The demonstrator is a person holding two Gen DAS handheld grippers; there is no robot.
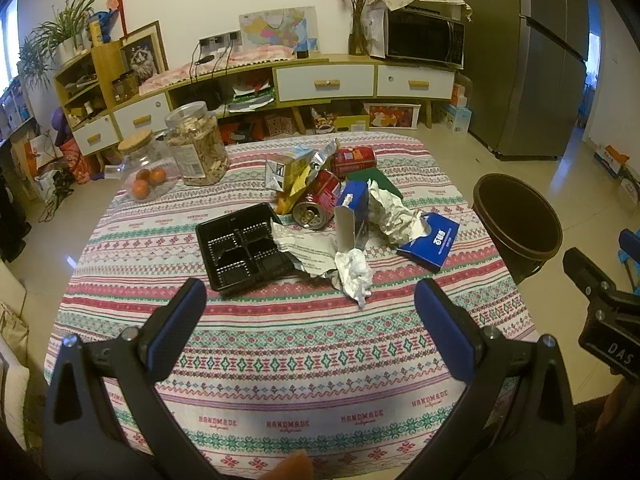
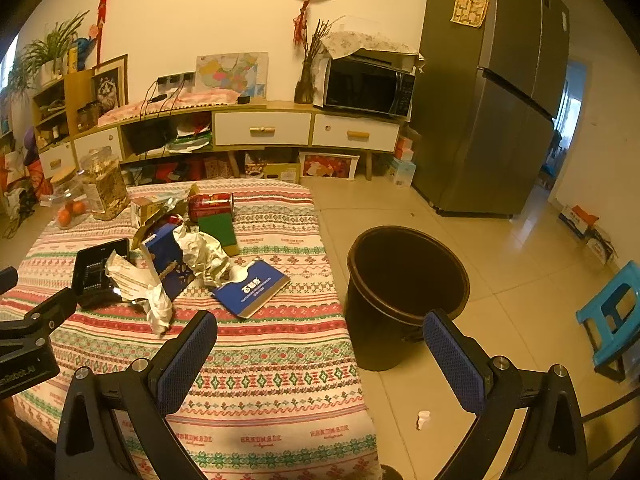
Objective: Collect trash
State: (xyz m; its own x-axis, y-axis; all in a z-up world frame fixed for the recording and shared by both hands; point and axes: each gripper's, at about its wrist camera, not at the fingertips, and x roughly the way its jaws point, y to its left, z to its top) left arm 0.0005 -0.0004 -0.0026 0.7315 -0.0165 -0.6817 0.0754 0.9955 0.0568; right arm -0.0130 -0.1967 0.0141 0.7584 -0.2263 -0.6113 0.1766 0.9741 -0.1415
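Trash lies heaped mid-table: a black plastic tray (image 1: 240,246), crumpled white paper (image 1: 354,272), two red cans (image 1: 318,200), a flattened blue box (image 1: 430,238) and a torn foil carton (image 1: 290,168). My left gripper (image 1: 310,296) is open above the near tablecloth, short of the pile, holding nothing. My right gripper (image 2: 320,336) is open too, hovering over the table's right edge between the blue box (image 2: 252,286) and the dark bin (image 2: 404,276). The bin stands empty on the floor beside the table.
A jar of snacks (image 1: 198,144) and a lidded jar with oranges (image 1: 146,168) stand at the table's far left. A blue stool (image 2: 612,316) sits right of the bin, and a white scrap (image 2: 423,418) lies on the floor. A sideboard and fridge line the back wall.
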